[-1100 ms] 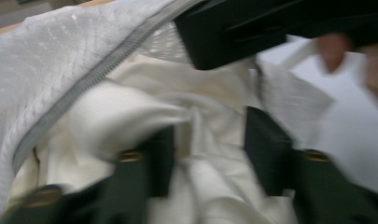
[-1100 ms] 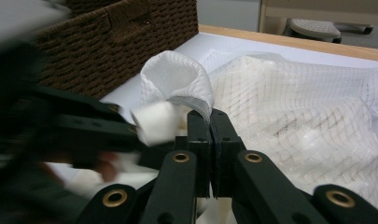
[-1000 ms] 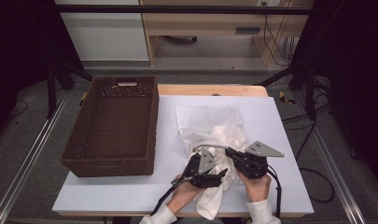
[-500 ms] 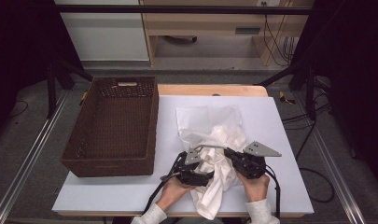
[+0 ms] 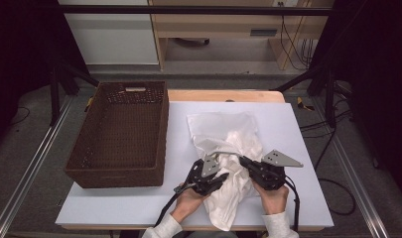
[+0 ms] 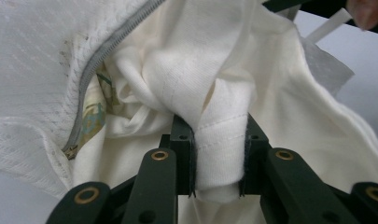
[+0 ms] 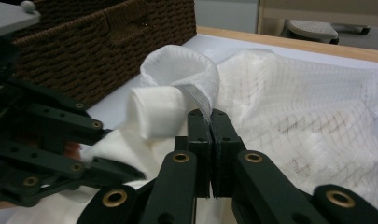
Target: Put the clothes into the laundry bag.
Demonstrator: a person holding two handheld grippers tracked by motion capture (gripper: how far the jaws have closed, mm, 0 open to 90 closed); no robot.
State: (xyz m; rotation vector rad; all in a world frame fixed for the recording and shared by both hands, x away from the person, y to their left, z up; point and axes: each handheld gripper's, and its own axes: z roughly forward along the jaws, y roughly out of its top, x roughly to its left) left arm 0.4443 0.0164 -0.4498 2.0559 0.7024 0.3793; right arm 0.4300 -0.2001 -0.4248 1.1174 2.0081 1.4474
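In the high view a brown basket (image 5: 120, 134) stands left on the white counter (image 5: 298, 129), beside a mesh bag (image 5: 223, 130) near both grippers. In the left gripper view the left hand-held gripper (image 6: 218, 154) is clamped on a cloth (image 6: 221, 116) beside the zipper (image 6: 91, 72). In the right gripper view the right hand-held gripper (image 7: 210, 122) pinches the bag's edge, with the basket behind.

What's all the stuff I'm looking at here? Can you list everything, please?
Table: one, white top with a wooden far edge, centre of the high view.
Wicker basket: one, dark brown, on the table's left side, nothing visible inside.
Mesh laundry bag: one, white with a grey zip, on the table right of the basket, its zip edge pinched by the right gripper.
Cloth: one, cream white, coming out of the bag's opening, a fold clamped by the left gripper.
Cabinet: one, light wood, on the floor beyond the table.
Left gripper: one, black, near table edge, fingers shut on the cloth.
Right gripper: one, black with a grey plate, shut on the bag's zip edge.
Hands: two, holding the grippers.
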